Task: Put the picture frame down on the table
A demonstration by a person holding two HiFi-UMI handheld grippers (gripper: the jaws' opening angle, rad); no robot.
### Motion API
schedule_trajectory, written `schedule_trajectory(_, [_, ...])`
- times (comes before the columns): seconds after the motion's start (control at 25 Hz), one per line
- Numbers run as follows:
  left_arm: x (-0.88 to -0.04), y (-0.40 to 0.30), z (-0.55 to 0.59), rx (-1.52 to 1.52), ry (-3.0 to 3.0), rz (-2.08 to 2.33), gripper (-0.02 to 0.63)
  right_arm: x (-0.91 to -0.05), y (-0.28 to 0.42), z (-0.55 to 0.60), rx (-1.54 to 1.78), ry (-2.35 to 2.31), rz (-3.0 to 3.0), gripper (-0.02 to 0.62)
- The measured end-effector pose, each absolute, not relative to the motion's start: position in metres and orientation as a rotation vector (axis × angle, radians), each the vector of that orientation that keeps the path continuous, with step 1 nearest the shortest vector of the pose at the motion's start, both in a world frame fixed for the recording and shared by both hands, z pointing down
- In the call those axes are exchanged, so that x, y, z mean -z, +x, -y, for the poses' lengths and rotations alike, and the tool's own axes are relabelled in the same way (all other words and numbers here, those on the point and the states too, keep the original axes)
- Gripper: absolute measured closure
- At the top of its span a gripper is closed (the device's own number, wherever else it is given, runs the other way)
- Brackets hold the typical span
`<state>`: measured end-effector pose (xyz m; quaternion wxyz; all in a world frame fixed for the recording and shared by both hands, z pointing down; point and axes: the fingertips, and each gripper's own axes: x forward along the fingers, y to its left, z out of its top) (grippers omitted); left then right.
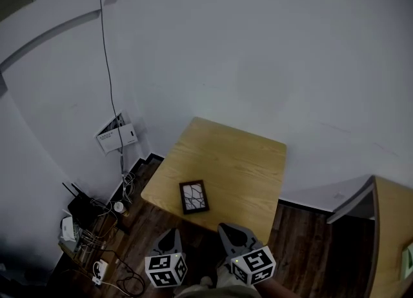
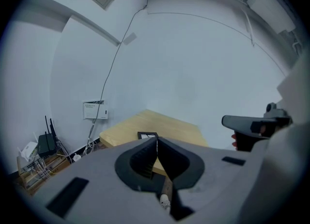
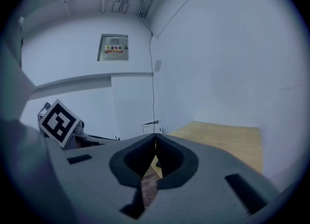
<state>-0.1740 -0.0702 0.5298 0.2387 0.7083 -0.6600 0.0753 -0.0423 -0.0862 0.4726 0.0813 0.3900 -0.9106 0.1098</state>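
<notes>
Closest to me, my left gripper [image 1: 171, 238] and right gripper [image 1: 227, 229] hang side by side over the dark plank floor [image 1: 303, 245], just short of the table's near edge. Both point toward the table. In the left gripper view my jaws are pressed together, tips meeting in a thin line with nothing between them [image 2: 156, 141]. The right gripper view shows the same: its jaws are together and empty [image 3: 155, 136]. From the left gripper view I can see the right gripper [image 2: 252, 125] off to the side. From the right one I can see the marker cube [image 3: 59, 122] of the left.

Just past the tips, the frame [image 1: 193, 197] lies flat on the table [image 1: 242, 161], face up, close to the near edge and toward the left corner. It is apart from both grippers. The left gripper view shows it right above my closed tips [image 2: 147, 135]. The rest of the light wooden top is bare [image 3: 227, 138].

Left of the table, on the floor by the wall, sit a black router [image 1: 80, 209] and a tangle of wires [image 1: 110, 271]. Above them a small white box [image 1: 116, 138] is fixed to the wall, with a thin cable [image 1: 106, 64] running up from it. The white wall [image 1: 271, 64] lies beyond.
</notes>
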Motion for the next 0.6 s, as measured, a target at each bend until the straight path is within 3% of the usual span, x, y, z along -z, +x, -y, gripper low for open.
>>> schedule_trajectory(0.6, [-0.524,-0.175,0.056,-0.19,1.991,1.776,0.6,-0.47,-0.049,0.069,-0.305,1.152,2.724,0.597])
